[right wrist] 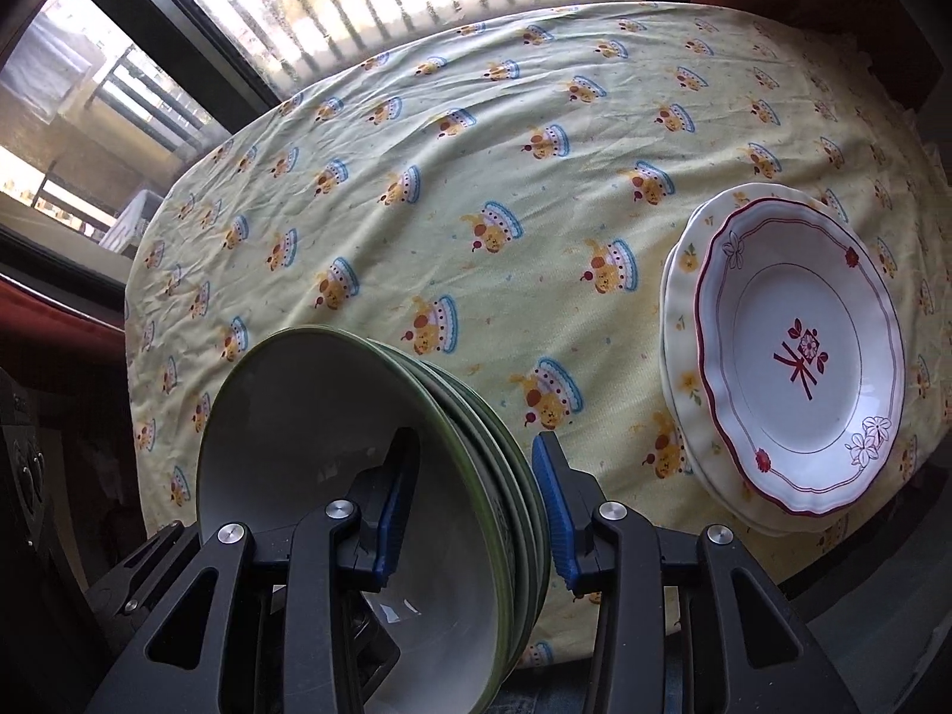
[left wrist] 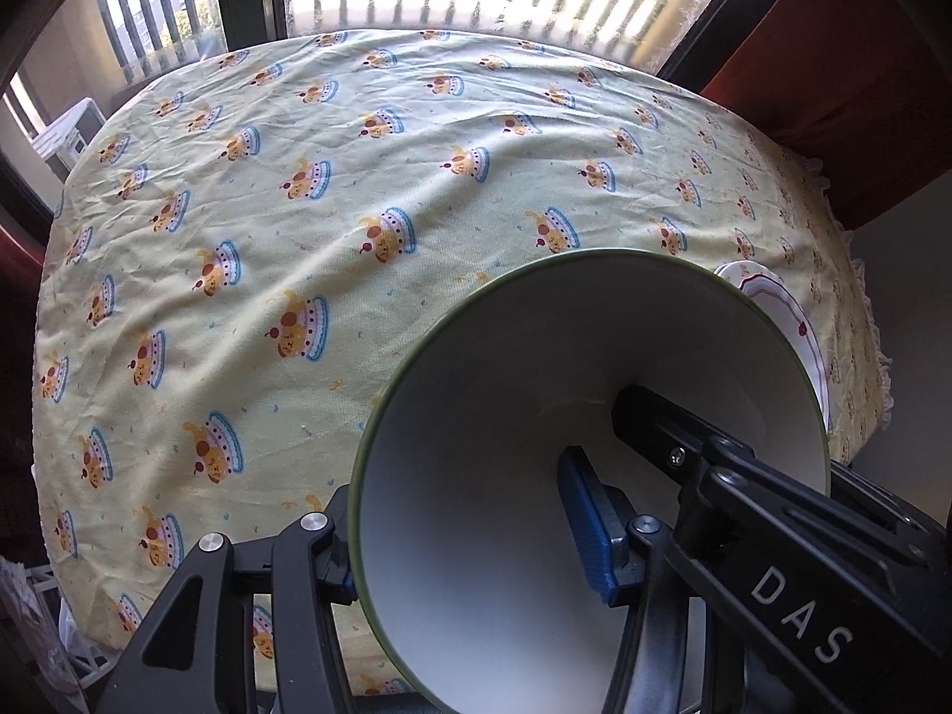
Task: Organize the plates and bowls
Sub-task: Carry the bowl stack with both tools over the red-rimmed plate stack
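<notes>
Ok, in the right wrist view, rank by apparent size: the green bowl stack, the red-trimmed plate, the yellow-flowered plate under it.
1. Green bowl stack, though nearness inflates it.
2. Yellow-flowered plate, rim showing beyond the one above.
3. Red-trimmed plate.

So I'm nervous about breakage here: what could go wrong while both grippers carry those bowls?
1. The stack of green-rimmed bowls is pinched at one side by both grippers, tilted; inner bowls might slide out.
2. The stacked plates sit near the table edge; a swing could knock them off.
</notes>
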{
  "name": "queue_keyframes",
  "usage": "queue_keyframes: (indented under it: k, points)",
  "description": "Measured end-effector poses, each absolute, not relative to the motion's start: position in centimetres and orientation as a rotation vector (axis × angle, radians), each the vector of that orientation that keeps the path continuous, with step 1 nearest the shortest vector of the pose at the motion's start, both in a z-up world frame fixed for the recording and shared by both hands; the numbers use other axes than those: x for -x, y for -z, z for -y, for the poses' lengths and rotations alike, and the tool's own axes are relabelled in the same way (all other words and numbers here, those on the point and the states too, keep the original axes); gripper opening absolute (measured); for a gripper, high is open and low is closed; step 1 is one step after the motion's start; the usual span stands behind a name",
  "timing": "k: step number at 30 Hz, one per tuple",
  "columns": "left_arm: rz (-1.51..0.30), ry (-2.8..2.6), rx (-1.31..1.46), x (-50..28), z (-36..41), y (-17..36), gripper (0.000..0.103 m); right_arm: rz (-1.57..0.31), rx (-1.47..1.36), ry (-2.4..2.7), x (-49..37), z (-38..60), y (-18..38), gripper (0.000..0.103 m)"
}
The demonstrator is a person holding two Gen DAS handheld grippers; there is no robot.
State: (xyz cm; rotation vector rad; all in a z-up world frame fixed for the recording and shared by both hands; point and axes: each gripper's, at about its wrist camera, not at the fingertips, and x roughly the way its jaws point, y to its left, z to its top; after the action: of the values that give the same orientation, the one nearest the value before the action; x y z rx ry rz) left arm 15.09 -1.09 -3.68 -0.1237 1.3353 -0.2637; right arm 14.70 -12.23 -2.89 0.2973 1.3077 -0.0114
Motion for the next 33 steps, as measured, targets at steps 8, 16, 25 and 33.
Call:
queue_keyframes:
  k: [8,16,25,33]
  points:
    - [-1.291,0.19,0.14,-13.8,3.2,2.6,0.054,-1.287,-0.285,-0.055,-14.1,13.9,1.7,0.044]
    - [-1.254,0.102,0.156,-12.8,6.8,1.4,0.054,-1.265,-0.249,-0.147,-13.9,17.4,0.8,0.044]
    - [-1.223,0.05,0.188,-12.1,10.4,0.8,0.054,-1.247,-0.209,-0.212,-13.9,21.2,0.1,0.044]
    - [-1.199,0.03,0.229,-11.8,13.8,0.8,0.054,-1.229,-0.167,-0.24,-14.1,24.5,-0.3,0.044]
